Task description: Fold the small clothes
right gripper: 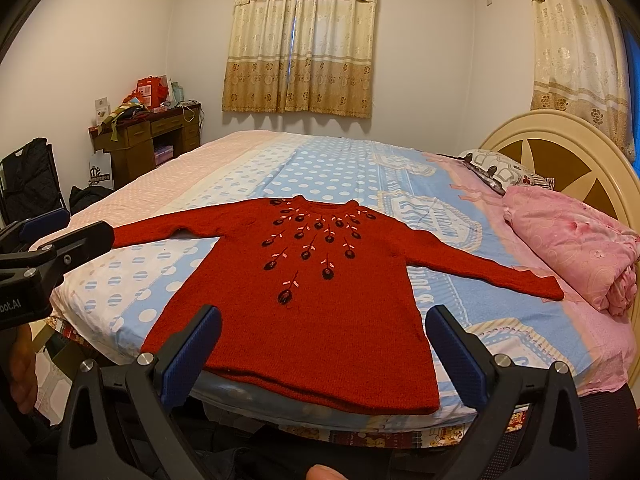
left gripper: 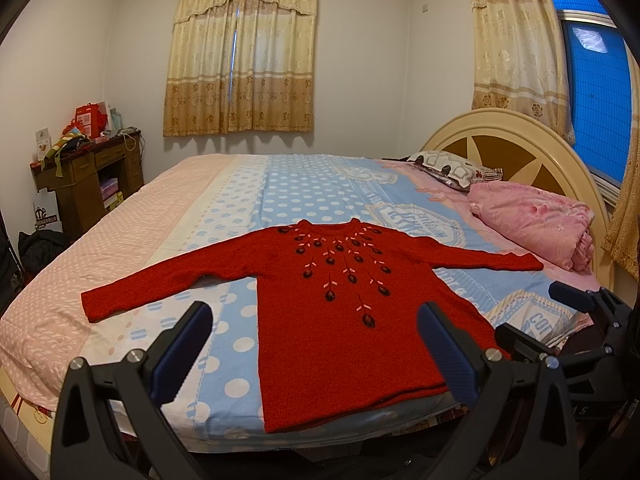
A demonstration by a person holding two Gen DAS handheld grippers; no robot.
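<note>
Both hand-held grippers wide open, empty: left hand-held gripper (left gripper: pixel 316 344), right hand-held gripper (right gripper: pixel 324 344). Red sweater (left gripper: pixel 332 320) flat; hem at bed (left gripper: pixel 248 184) edge, could slide off if tugged.

A bed (left gripper: pixel 248 184) bears 1 flat red sweater (left gripper: pixel 344 320) and 2 pillows (left gripper: pixel 532 228).
</note>
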